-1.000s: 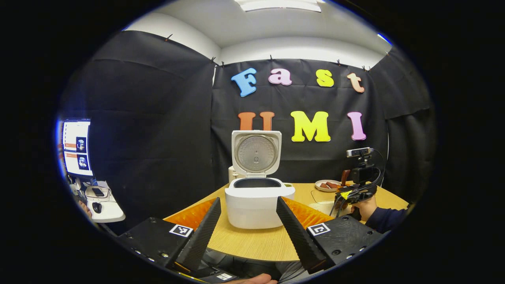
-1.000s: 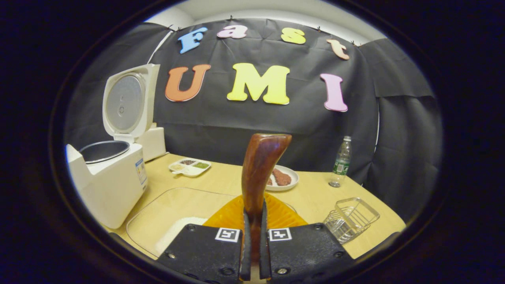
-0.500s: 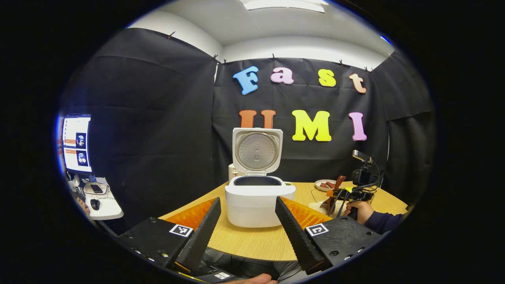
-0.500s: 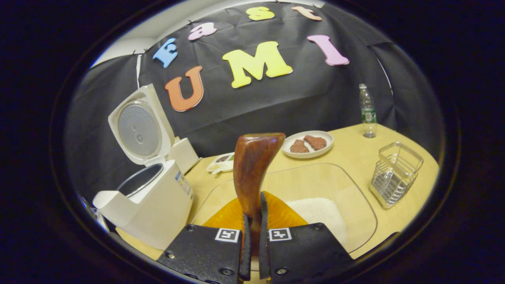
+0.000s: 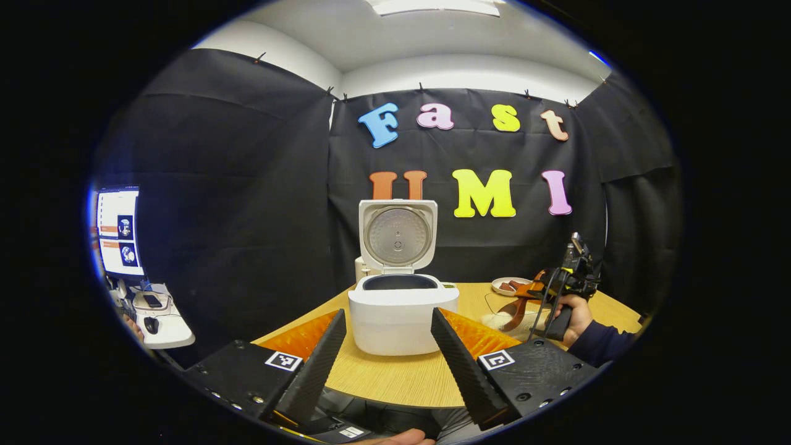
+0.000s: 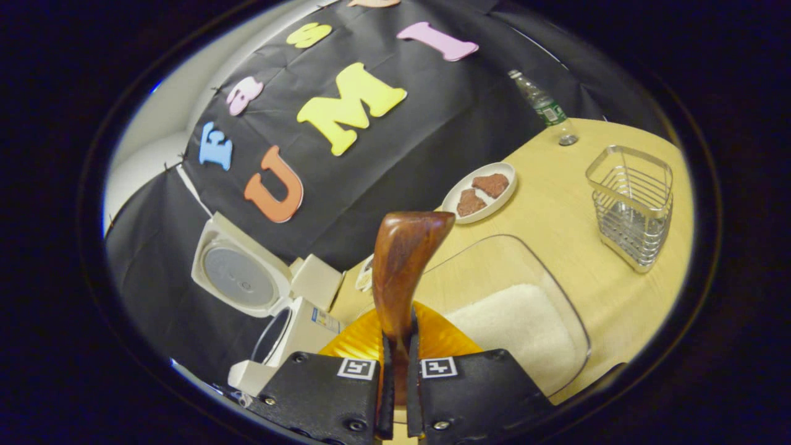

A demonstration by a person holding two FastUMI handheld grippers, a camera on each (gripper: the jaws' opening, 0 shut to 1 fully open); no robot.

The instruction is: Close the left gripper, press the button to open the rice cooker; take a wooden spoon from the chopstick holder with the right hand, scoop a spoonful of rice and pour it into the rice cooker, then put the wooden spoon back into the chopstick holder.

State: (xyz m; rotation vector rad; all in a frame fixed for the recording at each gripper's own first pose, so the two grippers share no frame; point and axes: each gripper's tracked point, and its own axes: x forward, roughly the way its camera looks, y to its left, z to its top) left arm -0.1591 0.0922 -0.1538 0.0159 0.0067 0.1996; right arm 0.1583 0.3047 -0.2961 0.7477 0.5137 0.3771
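Observation:
The white rice cooker [image 5: 401, 312] stands open on the wooden table, lid [image 5: 397, 233] upright and dark inner pot showing. My left gripper [image 5: 388, 315] hangs open before it, touching nothing. My right gripper [image 6: 395, 324] is shut on the brown wooden spoon [image 6: 403, 262], whose end points out over the glass tray [image 6: 559, 293] of white rice [image 6: 516, 324]. In the left gripper view a hand [image 5: 578, 315] holds that right gripper [image 5: 565, 287], with the spoon [image 5: 518, 304] slanting down toward the tray. The wire chopstick holder [image 6: 630, 201] stands to the right of the tray.
A plate of brown meat pieces [image 6: 481, 190] and a water bottle [image 6: 545, 106] sit at the back of the table. The tilted cooker [image 6: 290, 330] and a white box [image 6: 316, 281] lie left of the spoon. A monitor and desk [image 5: 120, 235] stand far left.
My right gripper has rolled and tipped over the rice tray, so the spoon now slants down toward the rice. The left gripper has stayed open and nearly still.

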